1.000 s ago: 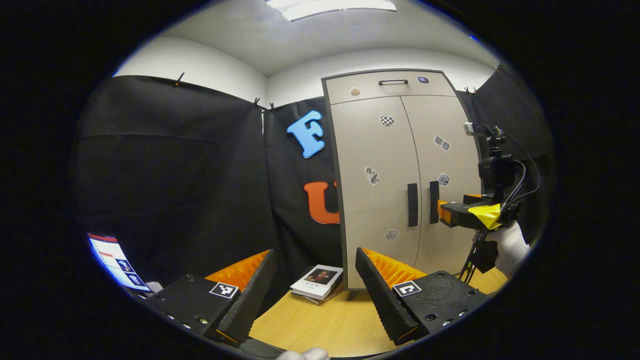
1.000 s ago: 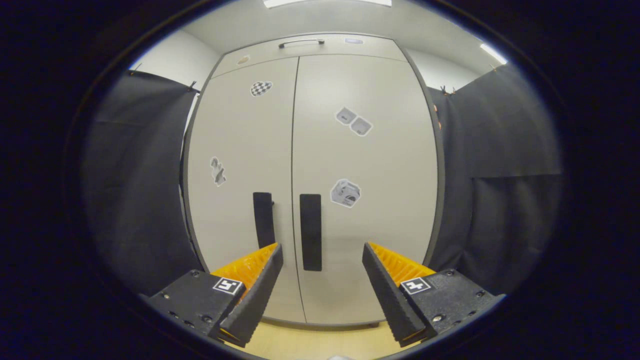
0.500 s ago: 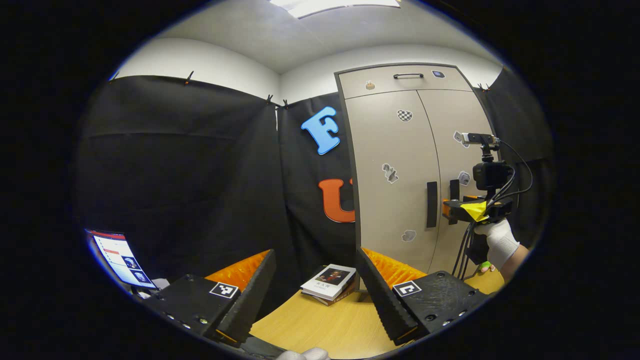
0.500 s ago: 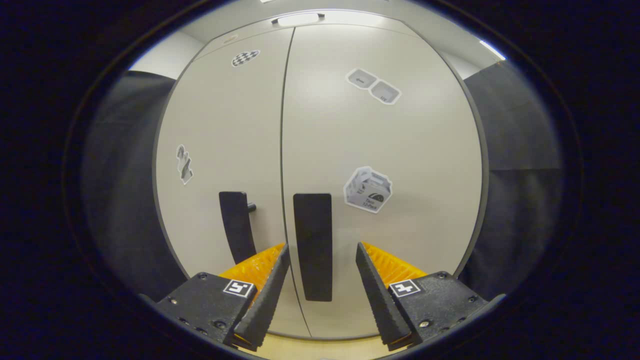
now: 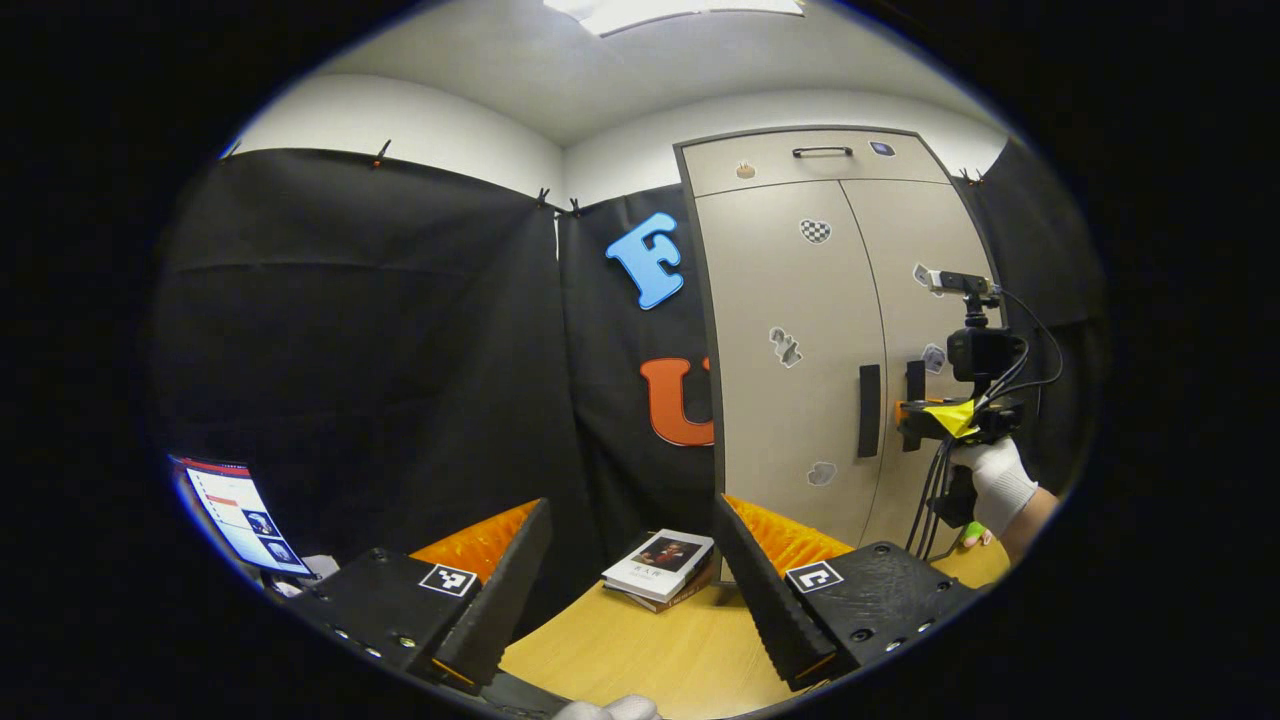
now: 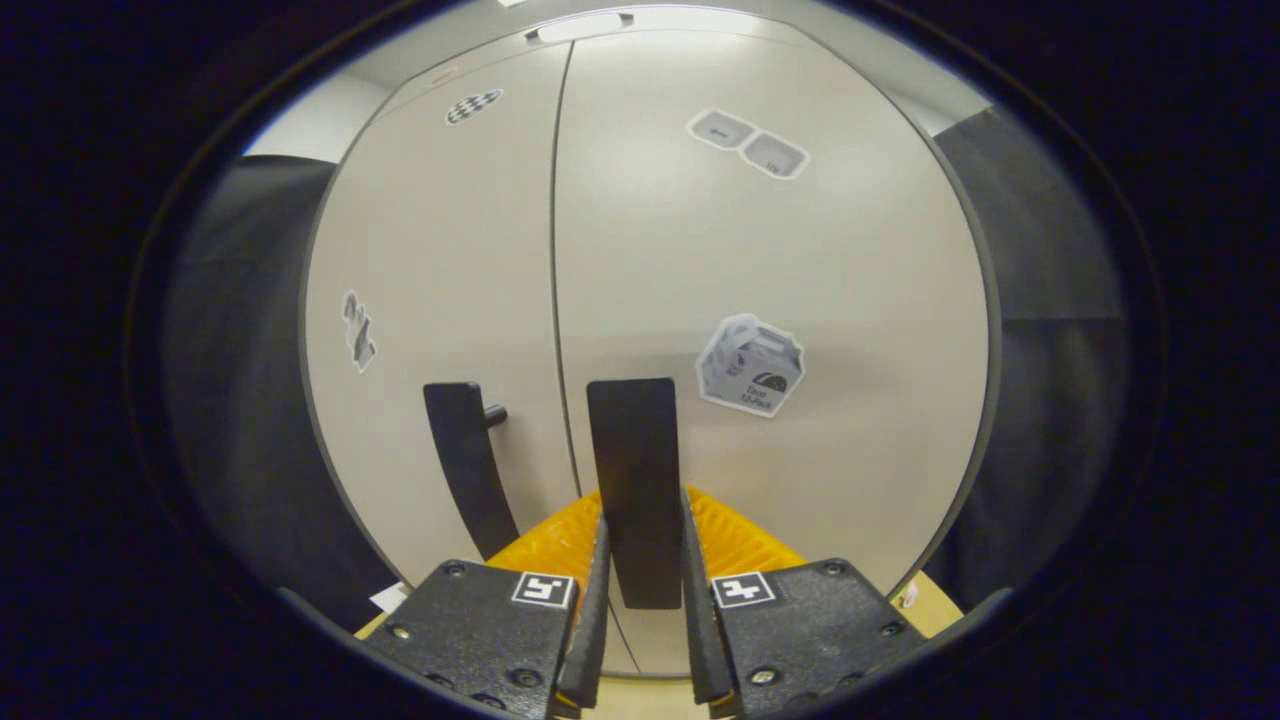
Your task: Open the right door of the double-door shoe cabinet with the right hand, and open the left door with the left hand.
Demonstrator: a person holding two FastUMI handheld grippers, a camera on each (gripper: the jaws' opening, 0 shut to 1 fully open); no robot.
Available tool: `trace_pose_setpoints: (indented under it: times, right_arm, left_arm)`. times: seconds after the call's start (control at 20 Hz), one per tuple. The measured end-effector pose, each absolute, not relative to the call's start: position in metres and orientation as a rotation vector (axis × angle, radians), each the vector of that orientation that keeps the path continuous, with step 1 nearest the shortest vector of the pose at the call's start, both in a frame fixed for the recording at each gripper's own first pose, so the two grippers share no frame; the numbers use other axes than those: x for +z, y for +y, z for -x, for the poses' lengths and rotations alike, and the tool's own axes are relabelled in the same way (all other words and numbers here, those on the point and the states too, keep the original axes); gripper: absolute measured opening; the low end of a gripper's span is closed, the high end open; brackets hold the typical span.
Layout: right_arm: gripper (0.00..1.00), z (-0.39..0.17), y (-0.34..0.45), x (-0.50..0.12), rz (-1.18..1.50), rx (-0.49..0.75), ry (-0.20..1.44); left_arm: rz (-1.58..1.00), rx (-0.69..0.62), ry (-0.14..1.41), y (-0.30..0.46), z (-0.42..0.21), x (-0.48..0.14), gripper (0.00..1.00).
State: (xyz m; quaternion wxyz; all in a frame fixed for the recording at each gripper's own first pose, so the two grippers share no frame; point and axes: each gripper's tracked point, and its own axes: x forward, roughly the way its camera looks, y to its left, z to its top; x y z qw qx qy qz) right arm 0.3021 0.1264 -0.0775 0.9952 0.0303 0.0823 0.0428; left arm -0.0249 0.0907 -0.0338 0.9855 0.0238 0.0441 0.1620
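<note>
On the wooden bench [image 5: 640,650] stands the shoe cabinet [image 5: 790,300], doors shut, where the right tongs [image 6: 640,600] clamp the right door's handle [image 6: 632,480], the left tongs [image 5: 630,590] gaping wide well short of it.

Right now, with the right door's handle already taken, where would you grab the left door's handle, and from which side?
Grip the left handle mid-bar, coming straight at the door with one finger on each long edge. It is a narrow upright bar held off the door on a peg, so the open left tongs can straddle it, as the right tongs do theirs.
</note>
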Motion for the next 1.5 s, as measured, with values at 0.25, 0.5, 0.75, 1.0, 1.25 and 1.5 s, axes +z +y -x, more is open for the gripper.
trace_pose_setpoints:
  times: [0.25, 0.5, 0.75, 1.0, 1.25, 1.5]
  right_arm:
    - [0.28, -0.294, 0.127, -0.076, -0.041, 0.08, 0.164]
    - [0.25, -0.259, 0.116, -0.076, -0.037, 0.099, 0.161]
    - [0.23, -0.223, 0.099, -0.075, -0.022, 0.088, 0.151]
    - [0.23, -0.197, 0.084, -0.074, -0.038, 0.077, 0.156]
    - [0.24, -0.175, 0.066, -0.072, -0.029, 0.058, 0.159]
    - [0.23, -0.153, 0.04, -0.071, -0.032, 0.017, 0.159]
  left_arm:
    - [-0.031, 0.306, 0.084, 0.092, 0.035, -0.033, 0.96]
    - [-0.027, 0.294, 0.072, 0.091, 0.044, -0.029, 0.96]
    - [-0.004, 0.233, 0.075, 0.076, 0.062, -0.033, 0.96]
    - [-0.008, 0.181, 0.062, 0.065, 0.07, -0.029, 0.96]
    - [-0.002, 0.15, 0.055, 0.063, 0.075, -0.026, 0.96]
    - [0.03, 0.106, 0.05, 0.052, 0.076, -0.025, 0.96]
